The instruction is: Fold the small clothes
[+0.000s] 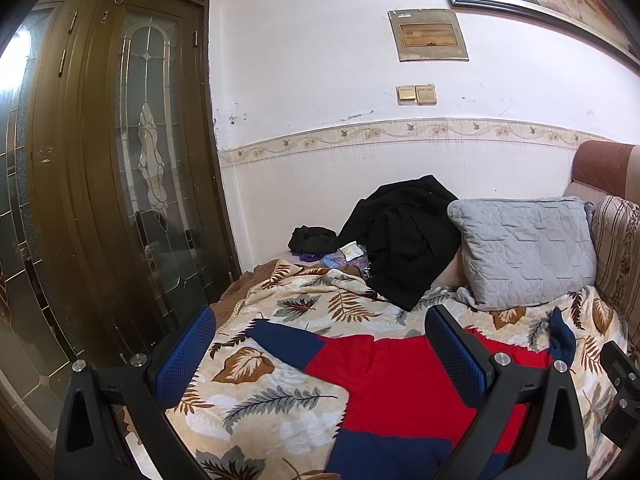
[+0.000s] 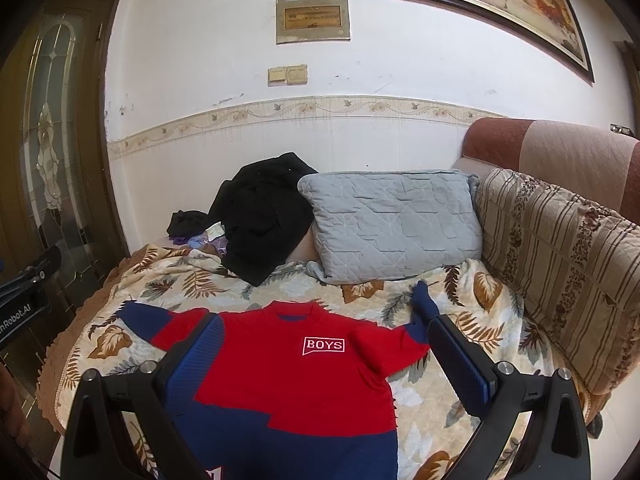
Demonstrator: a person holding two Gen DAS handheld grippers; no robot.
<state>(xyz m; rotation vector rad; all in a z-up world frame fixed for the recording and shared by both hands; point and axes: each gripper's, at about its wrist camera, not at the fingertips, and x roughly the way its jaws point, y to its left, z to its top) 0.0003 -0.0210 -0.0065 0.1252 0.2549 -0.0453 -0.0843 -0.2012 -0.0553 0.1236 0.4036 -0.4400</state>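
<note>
Sweater: a small red and navy sweater [image 2: 288,364] with a "BOYS" label lies face up and flat on the leaf-print blanket [image 2: 404,300], neck toward the wall.
Sleeves: both of the 2 navy-cuffed sleeves are spread outward; neither is turned in over the body.
Left gripper: the left gripper [image 1: 320,356] hangs over the sweater's left sleeve side with its blue pads wide apart, holding nothing.
Right gripper: the right gripper [image 2: 324,360] hangs above the chest, fingers spread wide, empty; contact with the cloth cannot be made out.
Done: apparently only the laying-out; 0 folds show.
Left: judged from this, the whole fold remains, sleeves in and then the body doubled.
Nearby: a black garment heap [image 2: 260,216] and a grey pillow [image 2: 392,224] sit behind, well apart from the sweater.
</note>
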